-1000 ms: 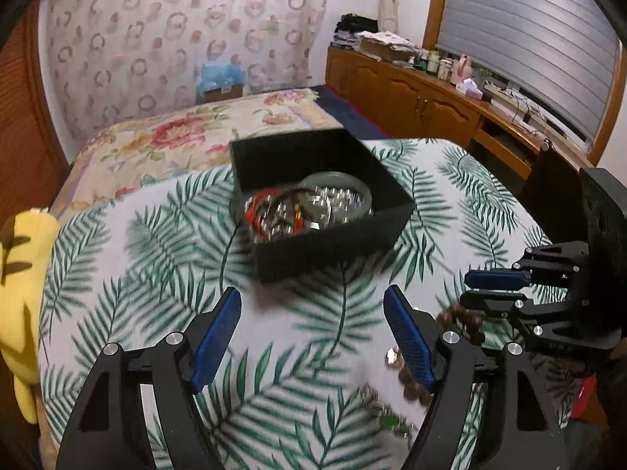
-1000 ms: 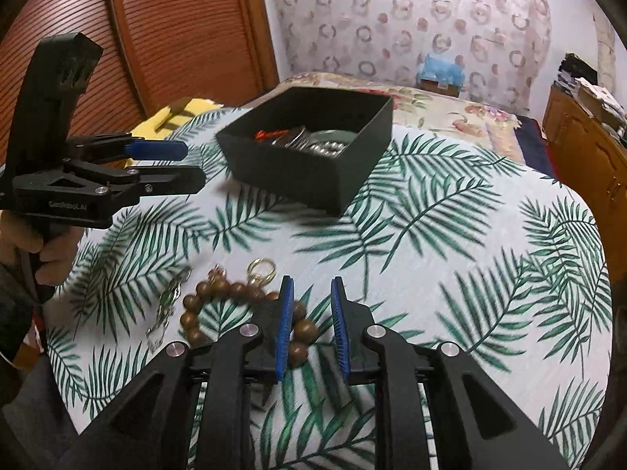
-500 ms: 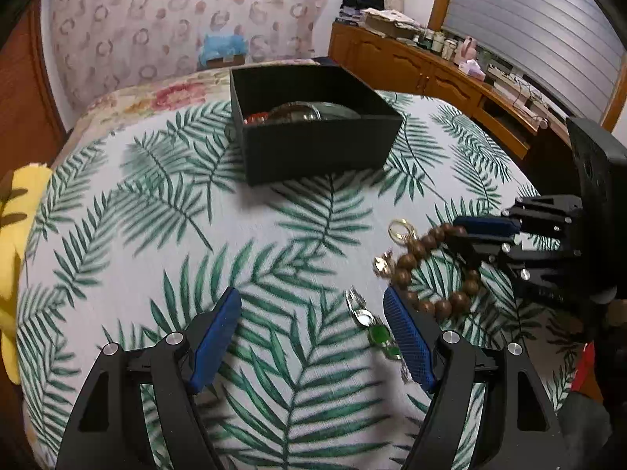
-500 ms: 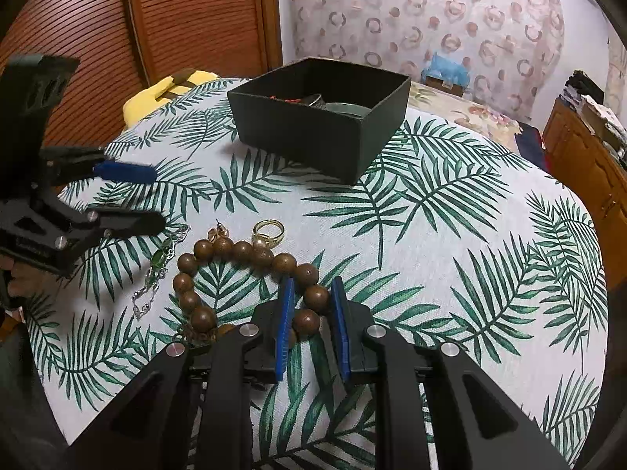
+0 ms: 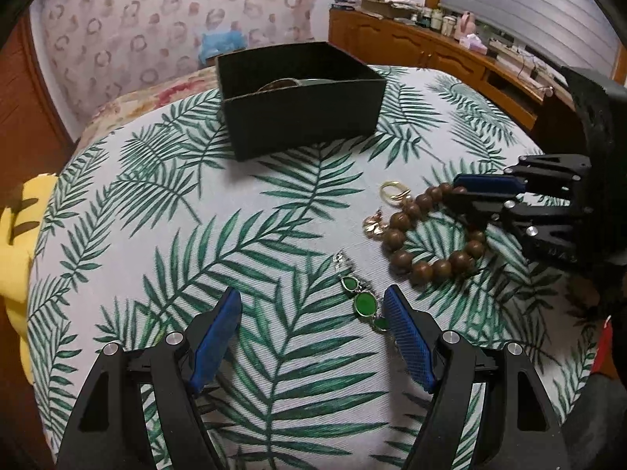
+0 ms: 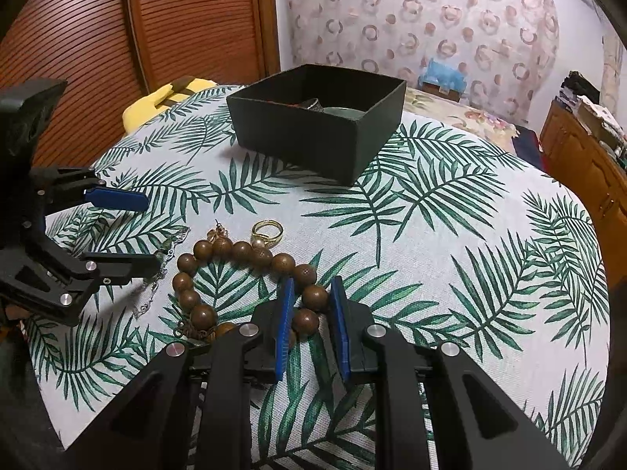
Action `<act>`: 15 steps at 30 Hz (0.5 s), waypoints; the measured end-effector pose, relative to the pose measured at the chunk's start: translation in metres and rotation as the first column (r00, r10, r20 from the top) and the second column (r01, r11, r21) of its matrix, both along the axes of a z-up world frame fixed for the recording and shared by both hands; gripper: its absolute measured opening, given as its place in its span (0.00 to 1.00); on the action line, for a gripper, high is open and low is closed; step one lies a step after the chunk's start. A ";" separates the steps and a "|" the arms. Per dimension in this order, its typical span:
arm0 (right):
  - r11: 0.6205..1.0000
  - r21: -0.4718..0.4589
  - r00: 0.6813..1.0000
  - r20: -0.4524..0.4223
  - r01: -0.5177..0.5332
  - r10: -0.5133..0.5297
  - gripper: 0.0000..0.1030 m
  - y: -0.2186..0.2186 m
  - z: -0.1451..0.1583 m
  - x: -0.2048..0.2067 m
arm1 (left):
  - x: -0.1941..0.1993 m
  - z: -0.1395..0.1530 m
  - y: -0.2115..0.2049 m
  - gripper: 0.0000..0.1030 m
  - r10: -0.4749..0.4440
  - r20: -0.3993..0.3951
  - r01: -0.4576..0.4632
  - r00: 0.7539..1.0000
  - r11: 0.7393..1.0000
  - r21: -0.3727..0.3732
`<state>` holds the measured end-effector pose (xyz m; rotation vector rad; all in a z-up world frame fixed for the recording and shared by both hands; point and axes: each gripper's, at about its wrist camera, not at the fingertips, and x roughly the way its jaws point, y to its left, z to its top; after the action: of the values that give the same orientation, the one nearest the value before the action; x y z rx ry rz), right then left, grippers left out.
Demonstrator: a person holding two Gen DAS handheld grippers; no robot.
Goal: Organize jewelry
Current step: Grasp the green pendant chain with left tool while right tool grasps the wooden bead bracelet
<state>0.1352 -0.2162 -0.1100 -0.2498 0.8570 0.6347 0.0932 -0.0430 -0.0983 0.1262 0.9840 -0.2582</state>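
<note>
From the left wrist view, one wooden bead bracelet (image 5: 431, 235), one gold ring (image 5: 393, 190), one small gold earring (image 5: 374, 227) and one green-stone chain (image 5: 362, 299) lay loose on the desk (image 5: 156, 235), which wore a palm-leaf cloth. One black box (image 5: 301, 98) stood farther back with jewelry inside. Behind were a patterned curtain, a floral bed and a wooden sideboard under a blind. The left gripper (image 5: 313, 337) had its jaws spread wide, holding nothing, the right pad just beside the green chain. The right gripper (image 5: 476, 194) reached in over the bracelet.

From the right wrist view, the same bracelet (image 6: 243, 274), ring (image 6: 267, 232) and box (image 6: 317, 121) showed, with slatted wooden doors behind. The right gripper (image 6: 309, 313) had its jaws narrowly parted around two beads of the bracelet; whether the pads pressed them, I could not tell.
</note>
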 end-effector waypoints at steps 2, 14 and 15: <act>1.000 0.000 1.000 0.000 0.000 0.000 0.21 0.000 0.000 0.000 | -0.001 0.000 0.005 0.70 0.014 -0.001 -0.014 1.000 1.000 0.000; 1.000 -0.002 1.000 0.002 -0.002 0.002 0.19 0.000 0.000 0.000 | -0.006 0.002 0.002 0.32 -0.001 0.013 0.001 1.000 1.000 -0.004; 1.000 -0.002 1.000 0.002 -0.003 0.003 0.18 0.000 0.000 0.000 | -0.006 0.003 0.001 0.25 -0.004 0.014 0.004 1.000 1.000 -0.006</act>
<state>0.1351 -0.2160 -0.1099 -0.2536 0.8556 0.6363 0.0869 -0.0420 -0.0957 0.1246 0.9693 -0.2635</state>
